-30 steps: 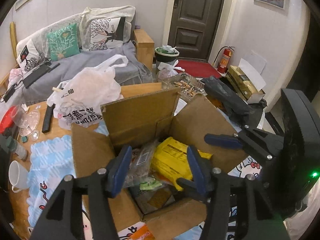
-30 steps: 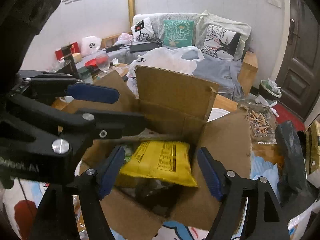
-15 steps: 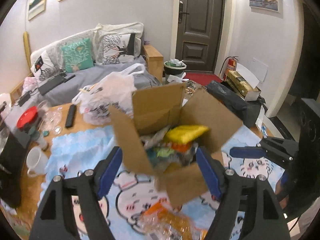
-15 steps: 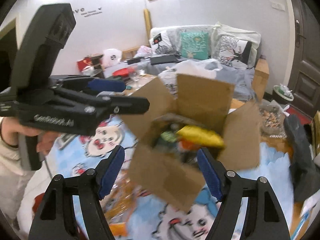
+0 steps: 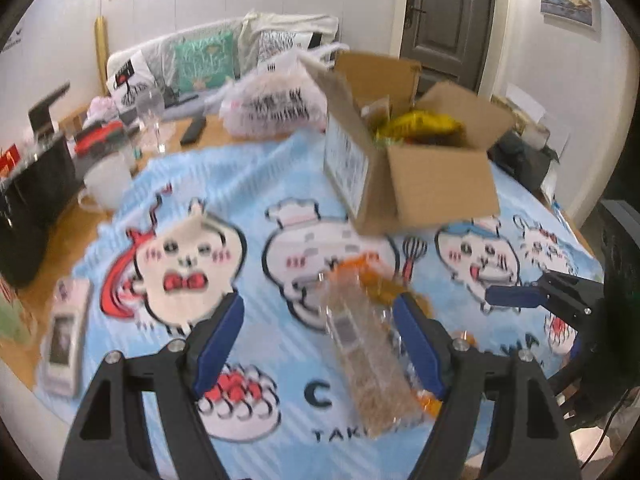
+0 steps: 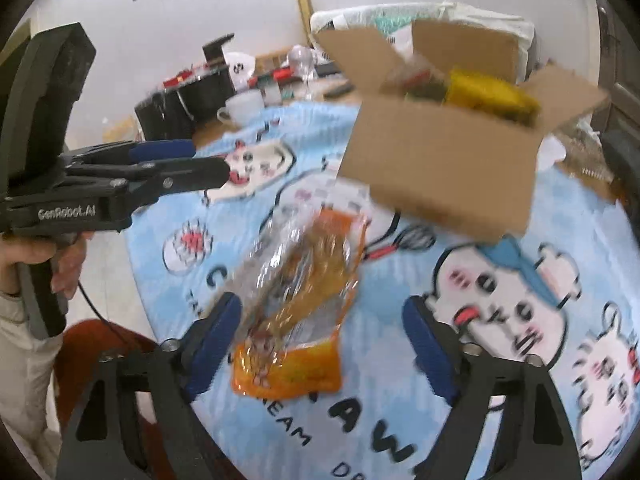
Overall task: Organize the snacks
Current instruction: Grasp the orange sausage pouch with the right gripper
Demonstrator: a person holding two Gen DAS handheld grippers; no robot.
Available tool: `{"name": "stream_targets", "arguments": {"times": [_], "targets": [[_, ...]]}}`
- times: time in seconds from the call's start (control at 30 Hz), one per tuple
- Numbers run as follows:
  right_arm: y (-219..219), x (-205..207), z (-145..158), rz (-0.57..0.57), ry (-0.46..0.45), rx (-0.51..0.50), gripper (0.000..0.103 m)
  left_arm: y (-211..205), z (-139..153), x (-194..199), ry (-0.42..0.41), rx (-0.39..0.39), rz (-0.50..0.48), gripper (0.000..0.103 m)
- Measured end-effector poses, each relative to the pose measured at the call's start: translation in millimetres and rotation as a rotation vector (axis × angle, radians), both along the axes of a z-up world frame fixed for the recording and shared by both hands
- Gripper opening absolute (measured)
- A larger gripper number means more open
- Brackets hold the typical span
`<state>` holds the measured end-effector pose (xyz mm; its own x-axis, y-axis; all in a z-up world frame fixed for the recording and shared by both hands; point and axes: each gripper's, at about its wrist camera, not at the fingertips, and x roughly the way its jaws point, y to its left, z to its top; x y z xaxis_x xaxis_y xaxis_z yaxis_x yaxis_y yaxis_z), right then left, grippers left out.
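Note:
An open cardboard box (image 5: 424, 184) stands on the blue cartoon tablecloth (image 5: 256, 184), with a yellow bag (image 5: 424, 122) and other snacks inside. In front of it a clear packet of brown snacks (image 5: 364, 360) lies over an orange bag (image 5: 372, 276). My left gripper (image 5: 316, 320) hovers open above the cloth, the clear packet by its right finger, untouched. In the right wrist view my right gripper (image 6: 320, 314) is opening over the orange bag (image 6: 304, 320), and its pads do not touch it. The box (image 6: 440, 168) is beyond. The left gripper (image 6: 176, 160) shows at the left.
A white mug (image 5: 108, 180), a glass (image 5: 154, 116), a remote (image 5: 192, 130) and a full white plastic bag (image 5: 276, 108) stand behind the cloth. A flat pale packet (image 5: 64, 340) lies at the near left edge. A person's hand (image 6: 36, 256) holds the left gripper's handle.
Both grippers have drawn back from inside the box and sunk toward the tablecloth. The box now stands farther off, and the clear and orange bags have come under the fingers. Both jaws stand wider.

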<state>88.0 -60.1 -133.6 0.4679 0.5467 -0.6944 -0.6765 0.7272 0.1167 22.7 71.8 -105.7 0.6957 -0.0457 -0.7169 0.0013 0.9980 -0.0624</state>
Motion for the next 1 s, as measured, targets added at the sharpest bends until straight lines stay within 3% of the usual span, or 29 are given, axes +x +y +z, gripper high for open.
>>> {"name": "stream_targets", "arguments": {"times": [0.33,0.9,1.0], "targets": [[33.9,-13.6,-37.8,0.033,-0.020,-0.129,0.088,1.9,-7.6,-6.3,0.001,-0.046,0.007,0.074],[39.5,-14.6,-44.8,0.046,-0.044,-0.190,0.089,3.0,-3.6,-6.6,-0.011,-0.055,0.013,0.074],[42.5,-13.5,-44.7,0.037,-0.053,-0.181,0.082,1.8,-2.9,-7.0,-0.012,-0.053,0.010,0.074]]}}
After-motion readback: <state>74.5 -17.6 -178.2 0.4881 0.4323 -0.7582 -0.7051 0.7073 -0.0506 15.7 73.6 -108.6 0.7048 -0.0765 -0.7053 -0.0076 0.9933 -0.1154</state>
